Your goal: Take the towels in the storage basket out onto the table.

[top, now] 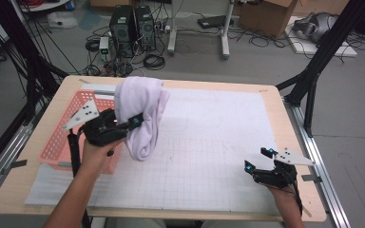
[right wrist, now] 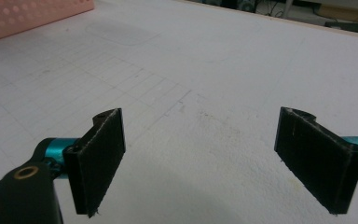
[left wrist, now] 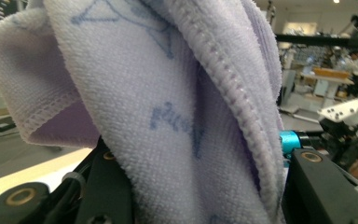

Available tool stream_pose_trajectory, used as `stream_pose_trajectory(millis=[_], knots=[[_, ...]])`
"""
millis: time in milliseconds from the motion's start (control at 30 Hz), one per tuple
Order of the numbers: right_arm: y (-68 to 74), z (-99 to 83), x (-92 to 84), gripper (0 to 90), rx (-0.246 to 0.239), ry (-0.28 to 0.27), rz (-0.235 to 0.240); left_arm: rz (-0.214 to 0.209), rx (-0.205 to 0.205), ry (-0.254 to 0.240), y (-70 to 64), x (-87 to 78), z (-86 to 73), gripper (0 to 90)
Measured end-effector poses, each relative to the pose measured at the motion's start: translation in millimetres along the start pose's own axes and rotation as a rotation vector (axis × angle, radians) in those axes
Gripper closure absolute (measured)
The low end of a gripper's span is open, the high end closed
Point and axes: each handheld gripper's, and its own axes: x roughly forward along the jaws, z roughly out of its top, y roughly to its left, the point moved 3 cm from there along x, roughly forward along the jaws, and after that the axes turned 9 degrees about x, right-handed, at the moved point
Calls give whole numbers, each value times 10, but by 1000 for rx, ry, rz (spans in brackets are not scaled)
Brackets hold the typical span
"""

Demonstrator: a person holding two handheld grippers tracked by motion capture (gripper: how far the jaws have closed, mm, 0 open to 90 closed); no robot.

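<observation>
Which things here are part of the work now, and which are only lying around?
In use:
- towel, held up by the left tongs
- pink basket beside it
- right tongs, open, over the grid mat

Lying about:
- computers and cables on the floor
- cardboard box

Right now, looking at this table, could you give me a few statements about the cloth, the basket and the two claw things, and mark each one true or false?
1. The left gripper holds a pale lilac towel up off the table. True.
2. The right gripper grips a second towel. False: its jaws stand open with nothing between them, low over the white gridded mat.
3. The basket is pink and sits at the table's left side. True.
4. The towel lies flat inside the basket. False: it hangs bunched from the left gripper, beside the basket.
</observation>
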Motion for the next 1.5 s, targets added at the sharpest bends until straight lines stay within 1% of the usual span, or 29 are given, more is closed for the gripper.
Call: stream_pose_trajectory(millis=[167, 300, 367, 433, 467, 500, 600, 633, 700, 800, 867, 933, 967, 1000, 1067, 1133, 1200, 1300, 1333, 1367, 1400, 1433, 1500], knots=[[5, 2, -8, 150, 3, -2, 0, -37, -1, 40, -127, 238, -109, 552], [-6, -4, -15, 150, 4, -1, -1, -56, -9, 44, -206, 389, -175, 551], [-9, -3, -15, 150, 4, -2, -2, -62, -1, 74, -243, 480, -240, 548], [-4, -2, -13, 150, 6, 0, 0, -65, -7, 102, -277, 581, -327, 545], [-1, -2, -5, 150, 3, 1, 1, -60, -4, 116, -289, 619, -363, 542], [-1, -2, -5, 150, 3, 1, 1, -58, -3, 140, -303, 683, -424, 542], [7, -3, 9, 150, -1, 2, 4, -44, -10, 198, -328, 839, -573, 538], [9, -4, 11, 150, -1, 5, 4, -47, -7, 220, -336, 892, -623, 534], [10, -5, 16, 150, 0, 6, 6, -42, -17, 256, -349, 986, -717, 528], [8, -9, 16, 150, 0, 8, 7, -30, -20, 306, -355, 1098, -842, 524], [6, -11, 16, 150, 1, 8, 6, -13, -19, 344, -355, 1158, -927, 519], [4, -13, 18, 150, 4, 10, 6, 2, -11, 389, -355, 1206, -1009, 495], [1, -13, 25, 150, 0, 9, 5, 3, -19, 407, -352, 1221, -1044, 447], [1, -13, 25, 150, 0, 9, 5, 9, -32, 418, -349, 1233, -1068, 447], [5, -13, 31, 150, -1, 10, 9, 32, -48, 422, -340, 1232, -1065, 351], [4, -15, 32, 150, -4, 11, 8, 54, -59, 402, -331, 1198, -1003, 251], [4, -17, 30, 150, 2, 13, 6, 68, -61, 382, -308, 1127, -917, 207], [4, -15, 32, 150, -3, 10, 7, 67, -55, 369, -283, 989, -803, 203], [4, -15, 32, 150, -3, 10, 6, 70, -53, 355, -277, 931, -774, 203], [8, -14, 29, 150, -1, 12, 5, 79, -57, 323, -282, 863, -755, 203], [9, -14, 30, 150, 0, 12, 5, 87, -57, 297, -289, 795, -749, 201], [6, -14, 33, 150, 0, 11, 3, 88, -55, 283, -303, 736, -753, 193], [7, -13, 36, 150, 4, 12, 2, 82, -56, 271, -337, 630, -787, 187]])
